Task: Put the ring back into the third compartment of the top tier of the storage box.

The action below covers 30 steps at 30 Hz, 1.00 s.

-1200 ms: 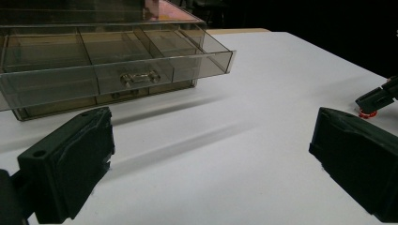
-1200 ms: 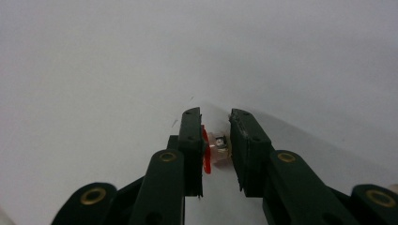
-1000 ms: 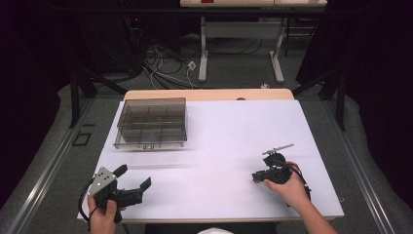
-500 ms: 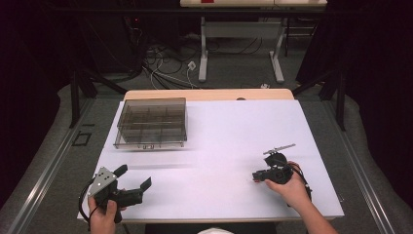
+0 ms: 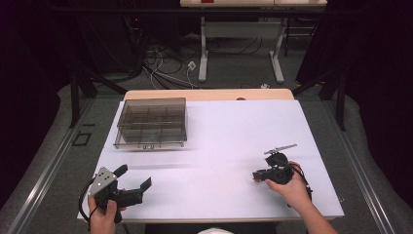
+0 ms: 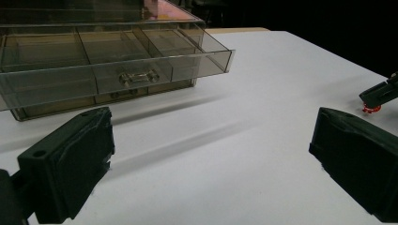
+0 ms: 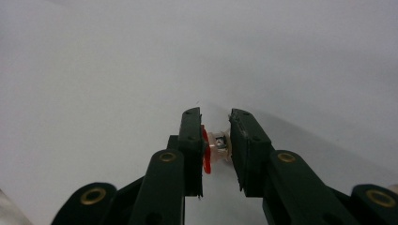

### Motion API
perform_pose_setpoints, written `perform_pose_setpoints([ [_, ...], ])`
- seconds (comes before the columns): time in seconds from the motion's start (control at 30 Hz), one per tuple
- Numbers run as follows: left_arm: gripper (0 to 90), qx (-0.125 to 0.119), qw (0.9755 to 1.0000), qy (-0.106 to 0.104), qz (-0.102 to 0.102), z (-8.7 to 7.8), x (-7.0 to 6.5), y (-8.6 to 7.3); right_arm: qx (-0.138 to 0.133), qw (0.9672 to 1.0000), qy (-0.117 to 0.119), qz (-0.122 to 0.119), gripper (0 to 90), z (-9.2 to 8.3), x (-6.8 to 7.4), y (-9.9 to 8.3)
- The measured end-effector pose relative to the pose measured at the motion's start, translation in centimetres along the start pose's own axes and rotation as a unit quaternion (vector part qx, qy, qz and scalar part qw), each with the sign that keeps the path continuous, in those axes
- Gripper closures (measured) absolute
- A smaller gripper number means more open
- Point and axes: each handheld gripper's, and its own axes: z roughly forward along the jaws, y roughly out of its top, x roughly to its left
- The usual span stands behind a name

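The left gripper (image 5: 132, 187) rests at the near left corner of the white table (image 5: 234, 131), gripped by the person's left hand (image 5: 103, 214). Its jaws stand wide apart with nothing between them. The left gripper view looks across bare table toward the box, which suggests this gripper is positioned in readiness to work the drawer and not to carry anything.

The right gripper (image 5: 256, 175) sits at the near right, held low over the table by the right hand (image 5: 292, 187). Its jaws are closed down onto a small part (image 7: 214, 149): a red disc lies against one pad and a pale, partly metallic body against the other. The exact type of part cannot be determined; it appears to be a small fastener or button-like component. The grip is across the part's ends, which holds it level and clear of the surface for transfer. From the left gripper view, a trace of red is visible at the tip of the right gripper (image 6: 378, 96).

The clear compartment box (image 5: 152, 122) stands at the far left of the table, well apart from both grippers. Its drawer (image 6: 112, 75) is pulled partly out toward the near side, exposing divided, empty-looking compartments. This open state is judged to be preparation for receiving the held part.
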Motion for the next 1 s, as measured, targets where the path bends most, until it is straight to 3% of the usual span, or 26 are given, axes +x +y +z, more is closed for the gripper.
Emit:
perform_pose_setpoints([
  [0.1,0.2,0.000,1.0000,0.000,0.000,0.0,0.0,0.0,-0.004,1.0000,0.000,-0.002,74.7,-0.1,0.0,0.0],
  [0.13,0.2,0.000,1.0000,0.000,0.000,0.0,0.0,0.0,-0.021,0.9998,0.004,-0.001,74.7,0.0,-0.1,-0.1],
  [0.17,0.2,0.000,1.0000,0.000,0.000,0.0,0.0,0.0,-0.010,1.0000,-0.001,0.000,74.7,-0.3,0.0,-0.1],
  [0.27,0.2,0.001,1.0000,0.000,0.001,0.0,0.0,0.0,-0.014,0.9999,0.002,0.001,74.7,-0.3,0.1,-0.1],
  [1.0,0.2,0.001,1.0000,-0.001,-0.001,0.0,0.0,0.0,-0.068,0.9974,0.021,-0.010,74.7,-1.2,0.9,-0.1],
])
